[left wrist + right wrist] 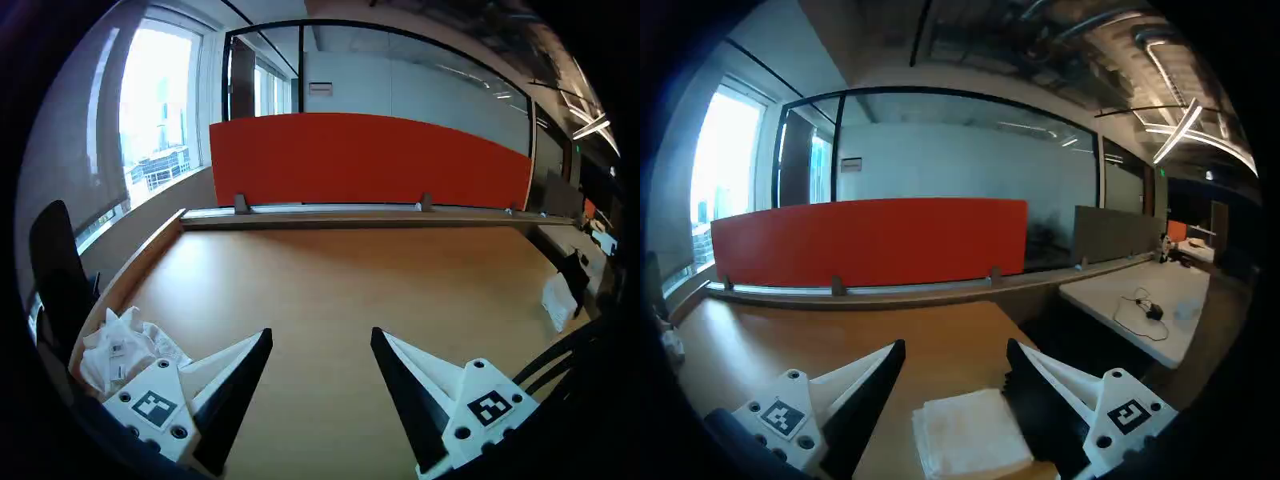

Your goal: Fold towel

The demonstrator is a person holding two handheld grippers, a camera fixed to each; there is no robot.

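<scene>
Spanning both views, a wooden tabletop [344, 280] is seen, backed by an orange divider panel [368, 160]. A bright window [156, 112] is noted at the left, glass walls behind, strip lights [1192, 120] overhead. A crumpled white heap [128, 348] is found at the tabletop's left edge, beside a black chair [56, 272]. The left gripper [320, 332] is held wide open, nothing grasped. The right gripper [954, 344] is likewise spread and empty. A folded white towel [972, 436] is laid on the tabletop between its fingers, near the edge. A white desk [1136, 312] carrying a cable is seen across a gap.
</scene>
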